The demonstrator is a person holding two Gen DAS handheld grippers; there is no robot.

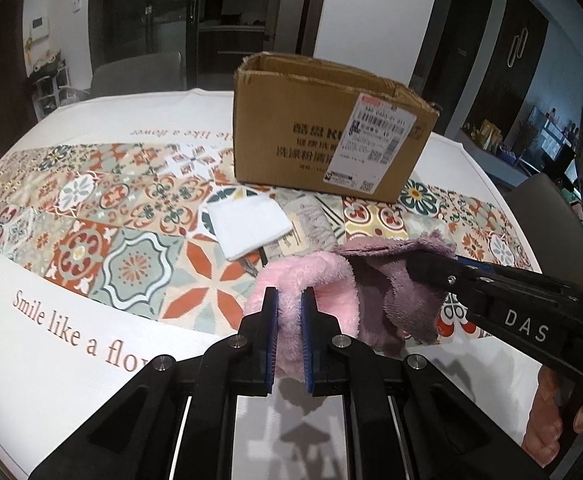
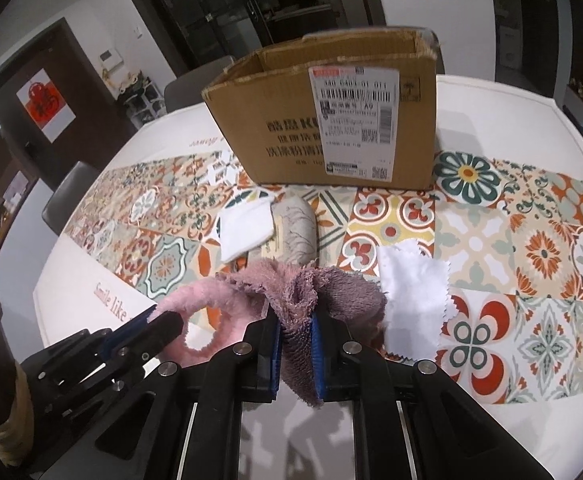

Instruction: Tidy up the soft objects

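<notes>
My left gripper [image 1: 289, 300] is shut on a fluffy pink ring-shaped soft item [image 1: 323, 280], held above the table; it also shows in the right wrist view [image 2: 211, 308], with the left gripper [image 2: 167, 322] at its left side. My right gripper [image 2: 295, 320] is shut on a mauve terry cloth [image 2: 331, 288], which also shows in the left wrist view [image 1: 395, 276] under the right gripper [image 1: 423, 264]. The two items touch. An open cardboard box [image 1: 323, 136] [image 2: 331, 120] stands upright beyond them.
On the patterned tablecloth [image 1: 91, 240] lie a folded white cloth [image 1: 247, 224] [image 2: 245, 228], a beige printed pouch [image 1: 303, 224] [image 2: 293, 228] and a thin white zigzag-edged cloth [image 2: 411, 300]. Grey chairs [image 2: 67, 200] stand around the table. The near table edge is close below the grippers.
</notes>
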